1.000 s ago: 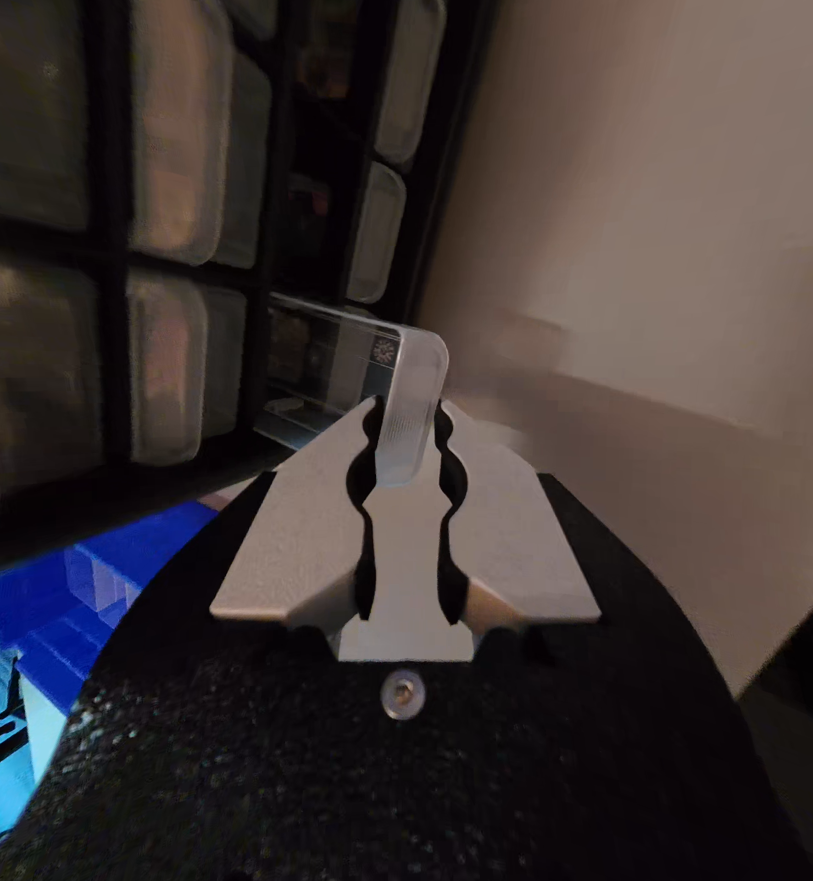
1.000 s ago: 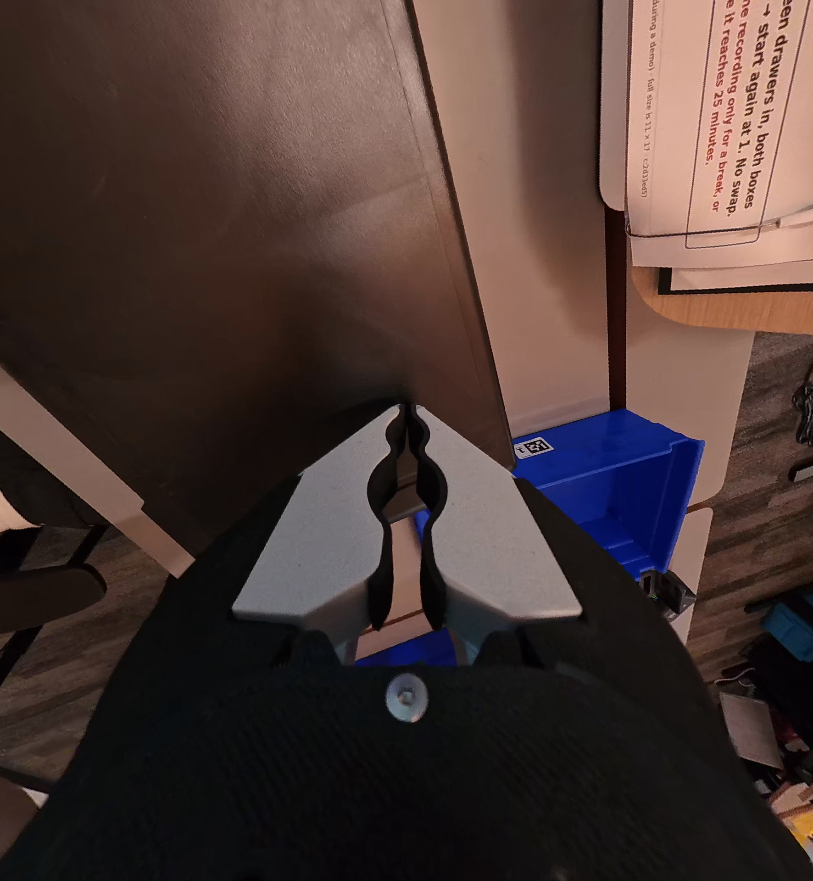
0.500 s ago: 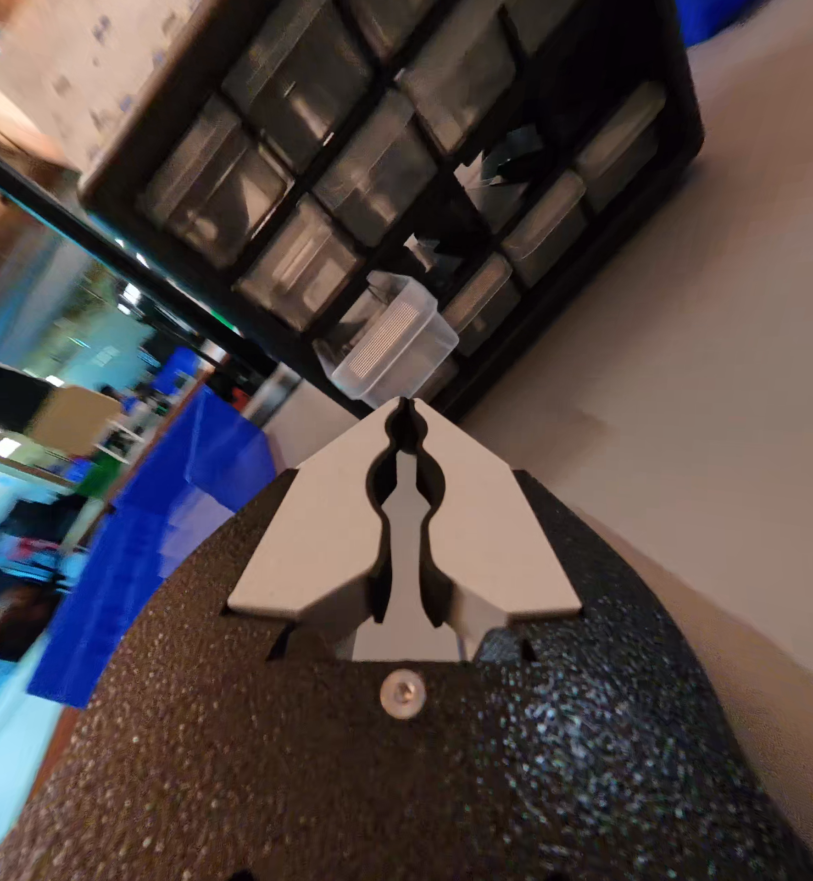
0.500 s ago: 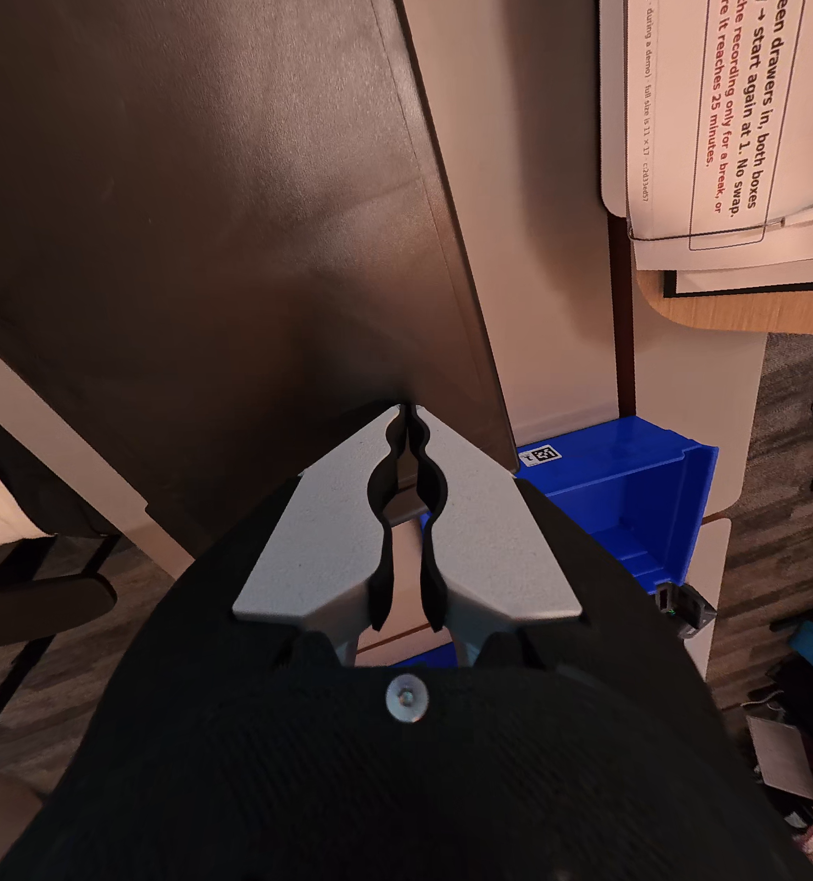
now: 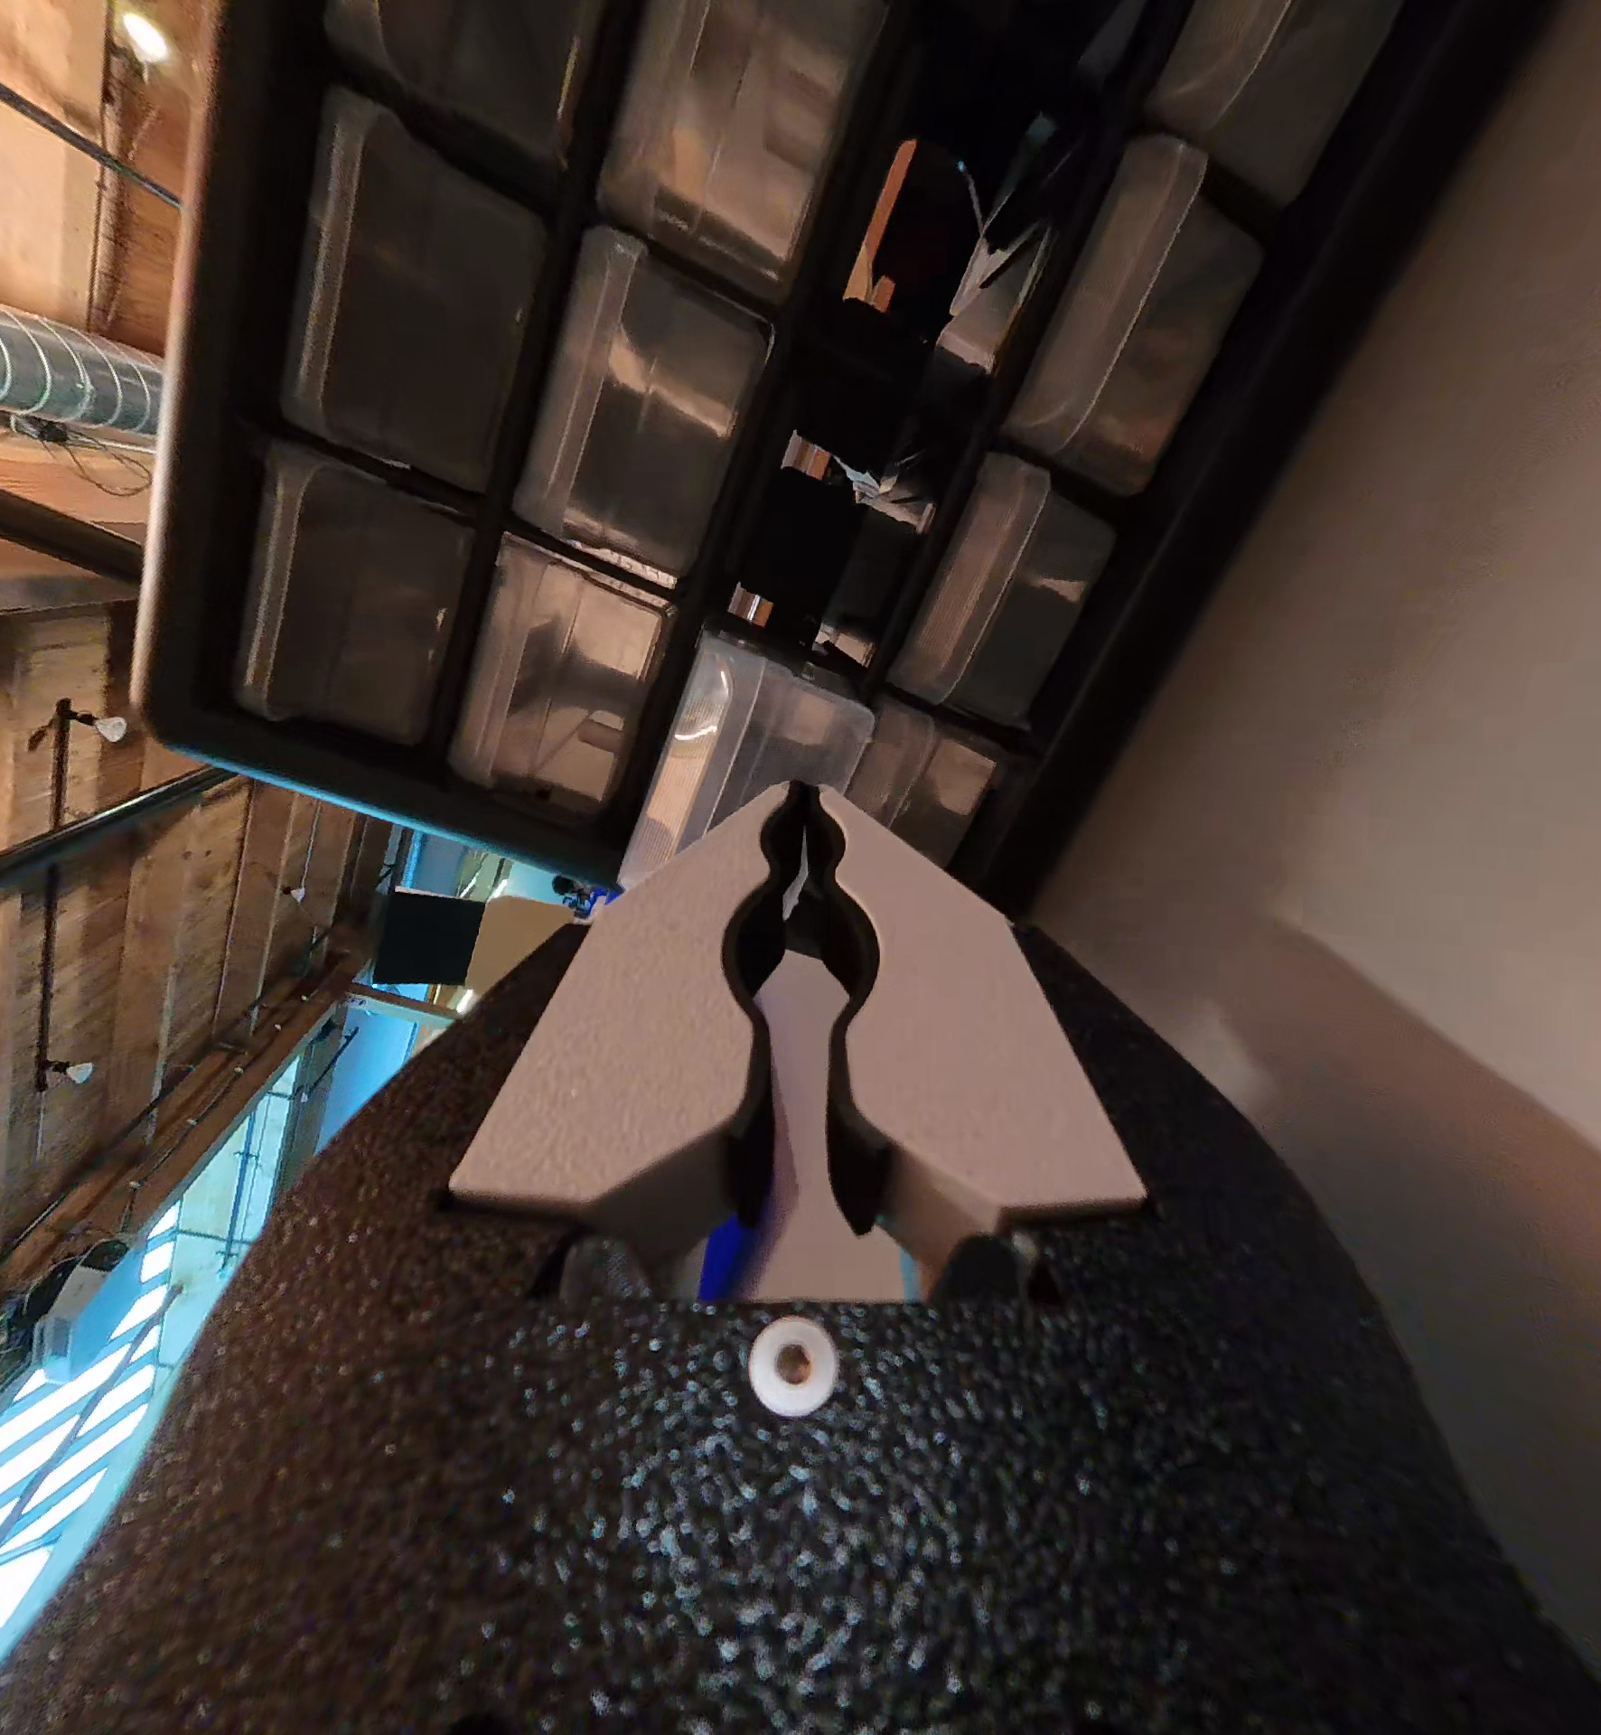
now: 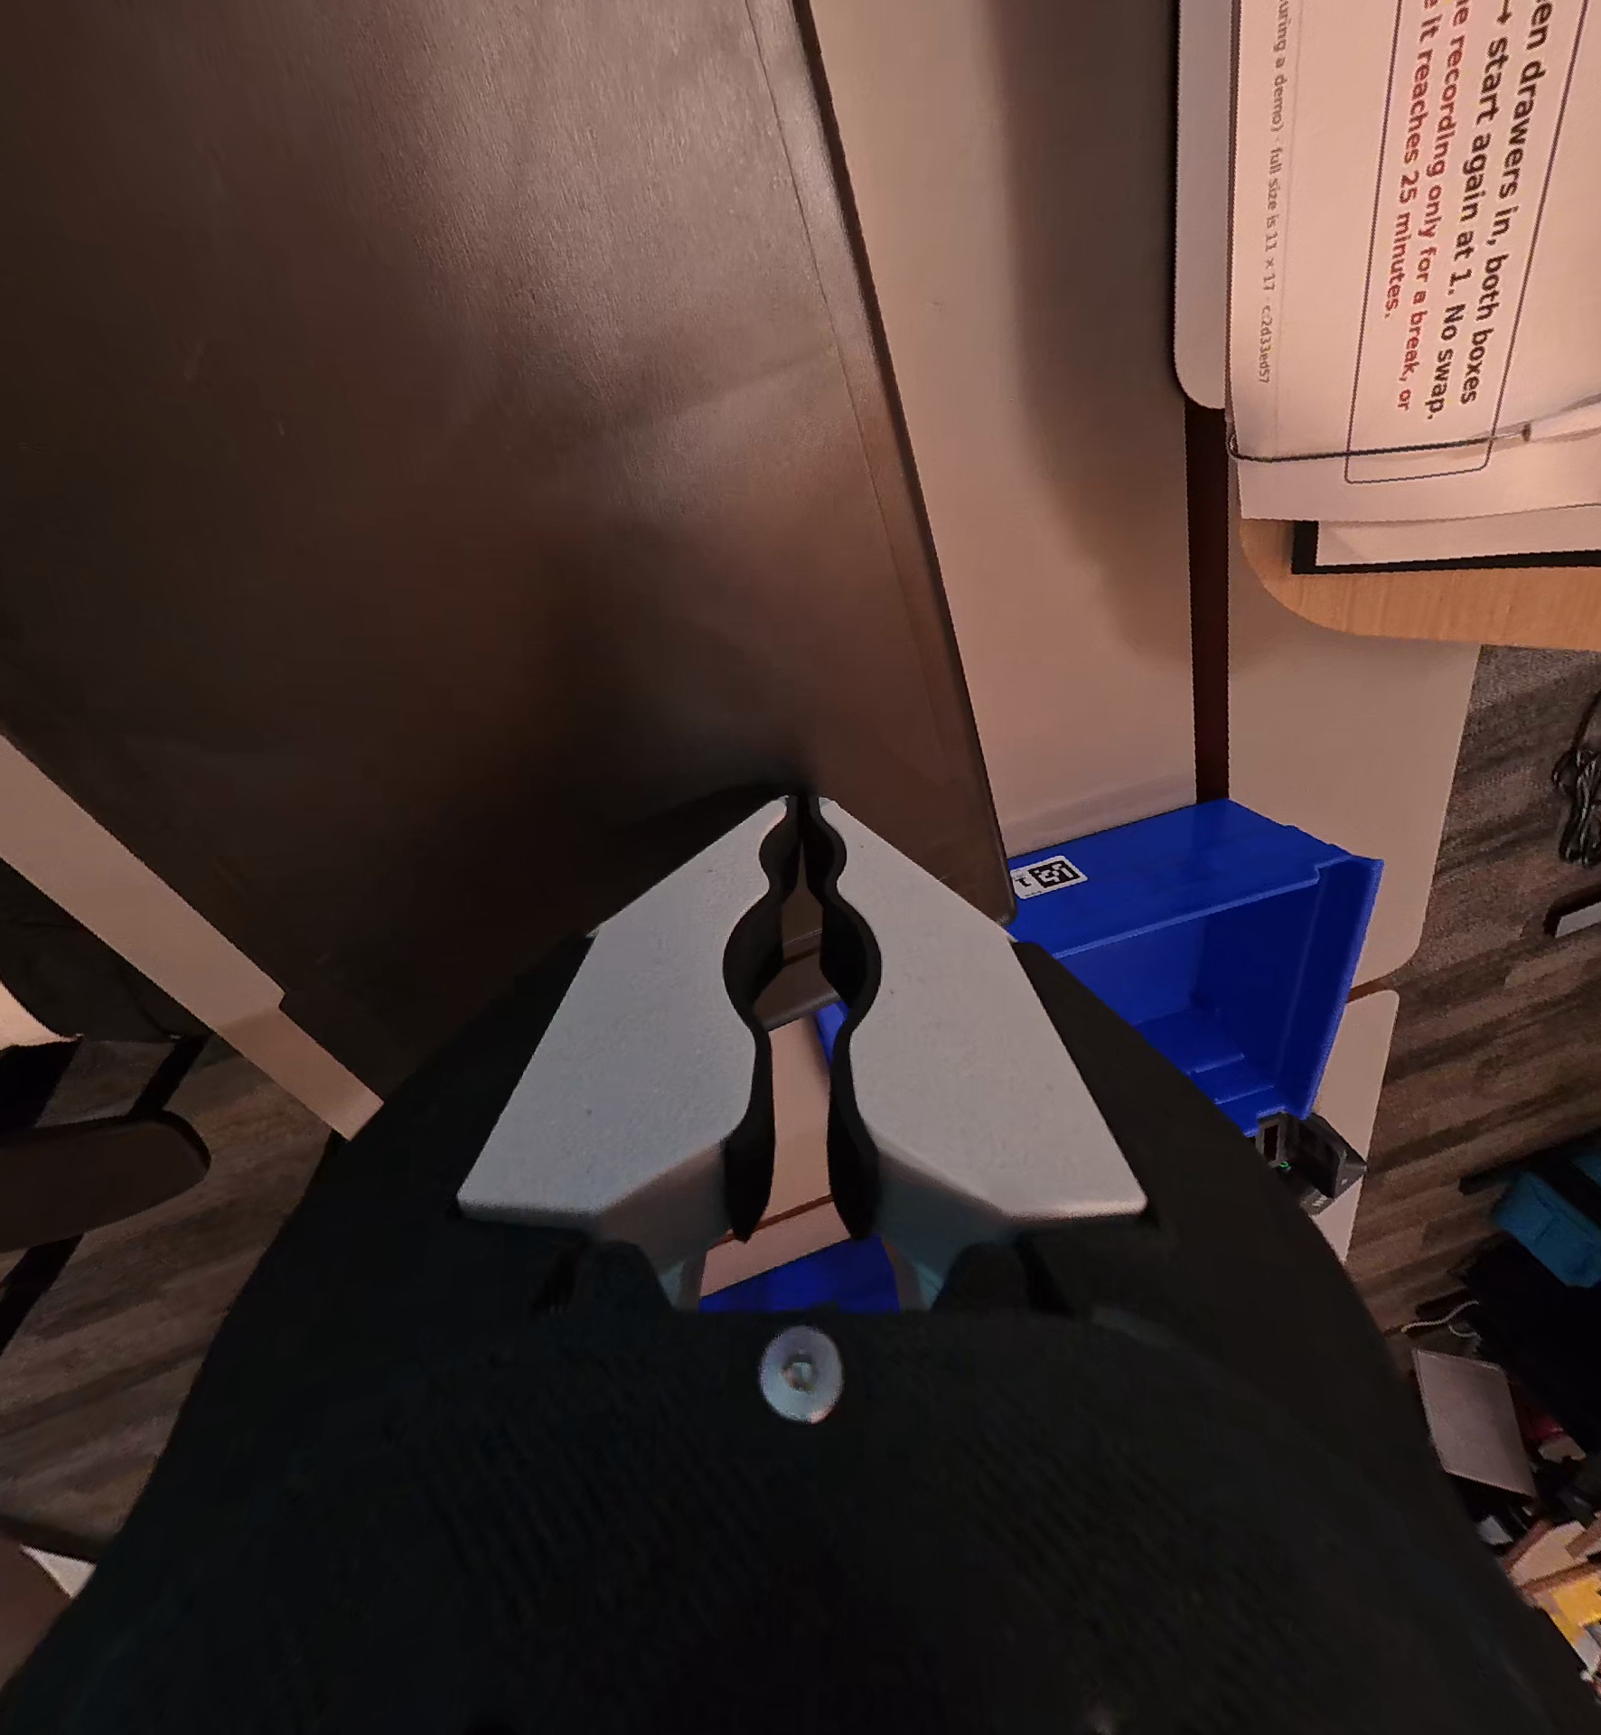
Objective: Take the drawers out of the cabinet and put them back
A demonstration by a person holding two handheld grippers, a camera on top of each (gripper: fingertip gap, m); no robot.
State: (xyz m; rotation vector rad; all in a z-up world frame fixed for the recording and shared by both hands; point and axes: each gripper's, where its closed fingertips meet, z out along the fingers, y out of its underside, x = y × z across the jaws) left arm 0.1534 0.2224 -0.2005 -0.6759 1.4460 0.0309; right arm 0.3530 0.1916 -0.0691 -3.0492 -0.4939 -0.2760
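1. Your left gripper (image 5: 801,798) has its fingers pressed together at the tips, pinching the front of a clear drawer (image 5: 759,742).
2. That drawer sticks out of its slot in the black cabinet (image 5: 496,488), in the column with 2 open slots (image 5: 909,310) above it.
3. The cabinet stands on a pale table (image 5: 1397,751).
4. Your right gripper (image 6: 801,807) is closed, with its tips against the cabinet's dark outer panel (image 6: 402,422).
5. A blue bin (image 6: 1229,958) sits just beside that panel's lower corner.
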